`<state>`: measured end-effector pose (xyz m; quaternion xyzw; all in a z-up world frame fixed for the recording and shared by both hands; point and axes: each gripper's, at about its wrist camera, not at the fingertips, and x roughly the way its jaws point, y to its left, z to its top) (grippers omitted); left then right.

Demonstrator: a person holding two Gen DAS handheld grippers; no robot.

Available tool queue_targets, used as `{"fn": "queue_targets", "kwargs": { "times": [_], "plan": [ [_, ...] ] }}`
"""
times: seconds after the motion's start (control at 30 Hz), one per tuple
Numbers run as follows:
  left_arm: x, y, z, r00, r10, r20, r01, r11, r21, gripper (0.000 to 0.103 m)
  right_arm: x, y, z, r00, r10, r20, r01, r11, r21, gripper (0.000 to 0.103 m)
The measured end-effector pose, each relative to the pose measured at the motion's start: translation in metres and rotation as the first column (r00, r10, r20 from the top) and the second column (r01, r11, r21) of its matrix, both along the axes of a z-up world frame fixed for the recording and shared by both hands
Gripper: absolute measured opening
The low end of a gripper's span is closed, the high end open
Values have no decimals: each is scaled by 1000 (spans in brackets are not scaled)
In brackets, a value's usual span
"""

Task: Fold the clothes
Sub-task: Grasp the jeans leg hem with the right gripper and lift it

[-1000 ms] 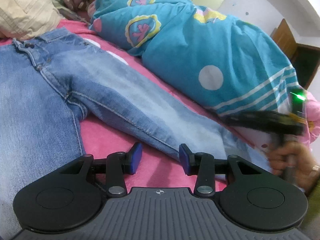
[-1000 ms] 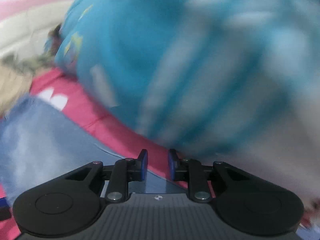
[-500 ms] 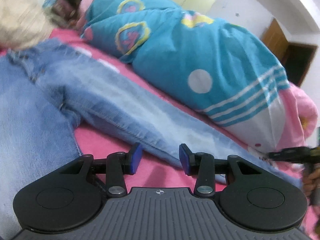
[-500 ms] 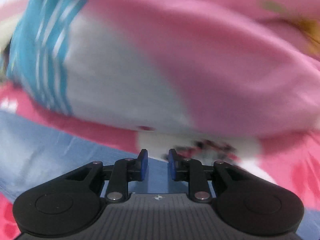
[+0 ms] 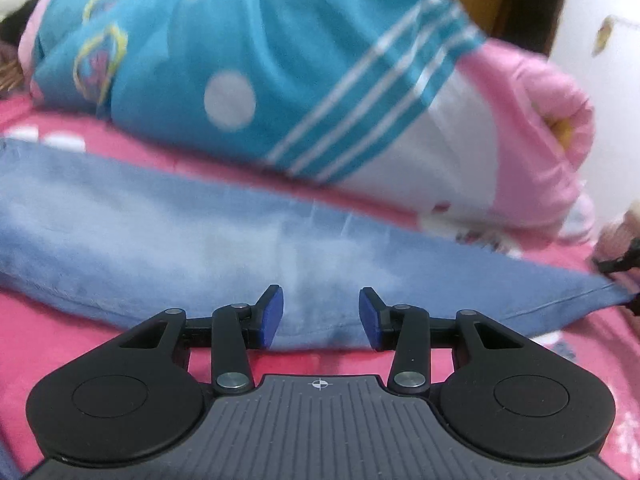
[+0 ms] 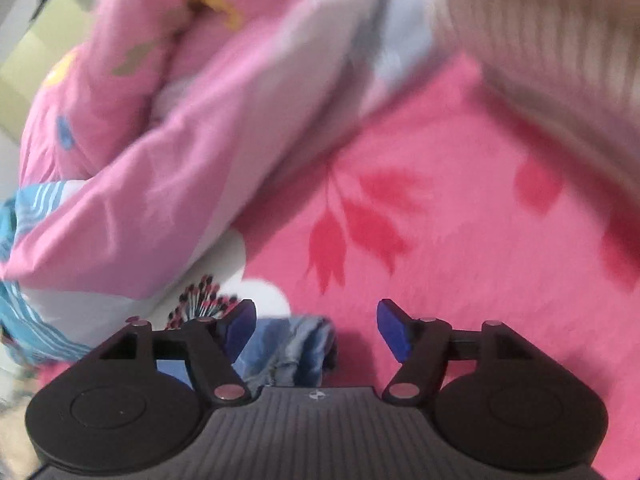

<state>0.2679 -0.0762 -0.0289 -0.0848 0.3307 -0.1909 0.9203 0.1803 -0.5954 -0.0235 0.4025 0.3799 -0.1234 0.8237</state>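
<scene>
Right wrist: hand-held gripper (image 6: 316, 330) jaws opening over jeans hem (image 6: 298, 350).

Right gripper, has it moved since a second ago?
Yes. The right gripper has swept along the rolled quilt, from its blue part to its pink end, and now sits over the jeans' hem, jaws opening with nothing clamped.

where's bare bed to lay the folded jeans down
Bare pink sheet lies beyond the jeans hem, right of the pink quilt. A thin strip between jeans leg and blue quilt is crowded.
</scene>
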Motion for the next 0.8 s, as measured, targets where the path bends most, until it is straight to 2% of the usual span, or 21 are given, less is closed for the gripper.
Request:
{"fn": "queue_targets", "kwargs": {
  "times": [0.07,0.13,0.17,0.2,0.27,0.3,0.33,0.37,0.4,0.43,0.47,0.57,0.6,0.63,0.67,0.7,0.73,0.8],
  "plan": [
    [3,1,-10,1000,9,-16,-9,1000,-8,41,9,-3,-13,1000,19,-3,-18,994,105,69],
    [1,4,-11,1000,11,-11,-11,999,-34,41,21,0,-20,998,55,25,-59,985,160,56],
    [1,6,-12,1000,12,-12,-13,999,-47,41,25,6,-19,997,71,44,-77,986,148,38],
    [1,8,-13,1000,13,-14,-14,998,-66,41,25,14,-13,992,92,82,-102,986,128,22],
    [2,16,-16,1000,17,-23,-19,992,-123,41,17,38,9,966,166,198,-181,982,59,20],
    [3,19,-17,999,19,-29,-23,988,-151,41,9,55,25,934,233,270,-241,970,-1,18],
    [4,22,-18,999,20,-34,-26,984,-178,41,-3,81,41,883,344,320,-321,939,-123,17],
    [5,25,-18,999,21,-39,-29,980,-196,41,-17,112,57,811,478,338,-399,874,-277,17],
    [5,27,-18,999,23,-43,-31,976,-213,41,-31,142,73,724,604,333,-456,781,-426,17],
    [5,28,-18,999,23,-44,-32,975,-221,41,-50,176,86,620,733,280,-505,646,-572,17],
    [4,30,-18,999,24,-44,-33,973,-227,41,-68,205,86,536,820,200,-545,517,-660,17],
    [4,29,-18,999,25,-43,-34,973,-230,41,-118,284,67,313,947,-67,-613,148,-776,17],
    [4,28,-18,999,25,-44,-34,972,-231,41,-131,303,58,265,953,-148,-618,50,-785,17],
    [4,28,-18,999,25,-44,-35,972,-234,41,-142,317,48,240,945,-222,-612,-30,-790,18],
    [4,28,-18,999,25,-45,-35,971,-236,41,-148,326,40,233,934,-273,-599,-83,-797,19],
    [4,28,-18,999,25,-45,-35,970,-239,41,-151,331,36,240,925,-295,-585,-105,-804,21],
    [4,28,-19,999,26,-46,-36,970,-242,41,-152,330,37,254,924,-285,-584,-89,-807,22],
    [5,29,-19,999,25,-47,-36,968,-250,41,-149,324,45,286,928,-239,-592,-25,-805,34]
  ]
}}
